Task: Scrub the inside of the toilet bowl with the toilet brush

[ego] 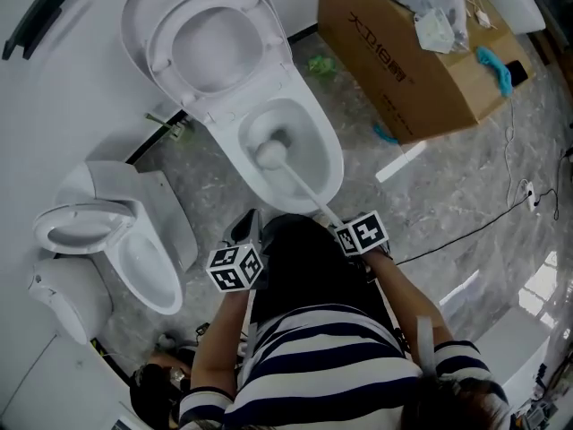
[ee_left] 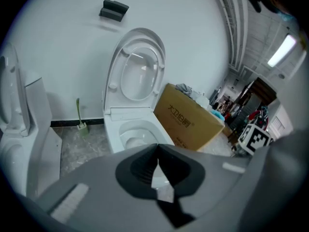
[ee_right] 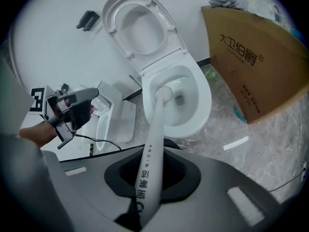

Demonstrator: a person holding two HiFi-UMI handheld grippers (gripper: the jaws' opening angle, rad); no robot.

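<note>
Here, the right hand-held gripper [ee_right: 150,178] pinches the brush [ee_right: 153,144] by its handle. In the head view, the brush head lies inside the bowl [ego: 329,155], toward its 9 o'clock side. The left hand-held gripper [ee_left: 158,174], jaws pressed together and empty, hangs at the bowl's 7 o'clock. A box [ego: 403,70] stands at 2 o'clock, and the seat [ego: 210,38] is raised.

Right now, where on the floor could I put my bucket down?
The widest bare floor lies right of the toilet, between the cardboard box and the black cable; only a white strip lies there. The gap between the toilet and the second toilet is narrow, with a green stick in a holder at the wall.
</note>
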